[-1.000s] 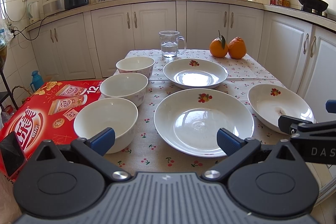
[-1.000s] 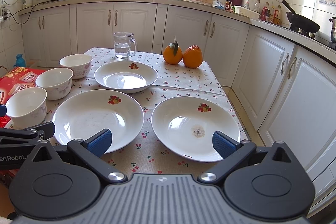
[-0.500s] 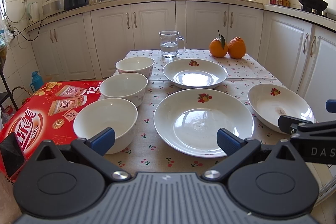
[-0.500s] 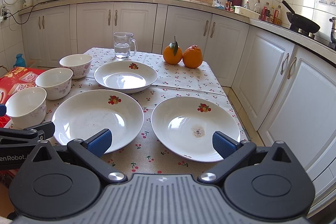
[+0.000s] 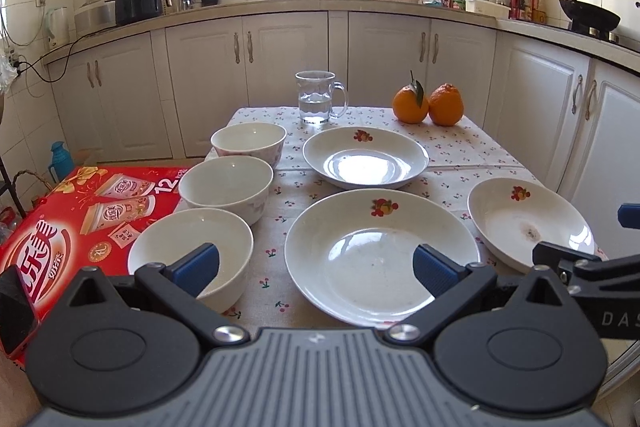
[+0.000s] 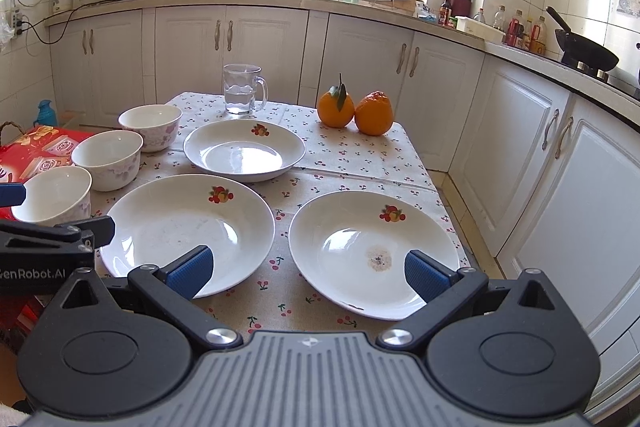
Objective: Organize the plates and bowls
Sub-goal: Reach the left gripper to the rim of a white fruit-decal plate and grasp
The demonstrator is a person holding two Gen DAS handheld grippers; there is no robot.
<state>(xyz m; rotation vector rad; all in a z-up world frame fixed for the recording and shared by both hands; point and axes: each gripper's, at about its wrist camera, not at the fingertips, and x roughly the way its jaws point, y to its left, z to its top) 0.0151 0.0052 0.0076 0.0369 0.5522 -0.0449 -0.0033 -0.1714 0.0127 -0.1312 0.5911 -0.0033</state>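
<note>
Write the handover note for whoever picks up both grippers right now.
Left gripper: open, empty, held short of the nearest bowl and the middle plate.
Right gripper: open, empty, in front of the stained plate.
Three bowls sit apart in a row along the left edge of the table; three plates are spread out singly, the far plate behind the other two.
Done: nothing stacked.
Left: nest the bowls, stack the plates. Keep clear of the water mug and oranges.
</note>
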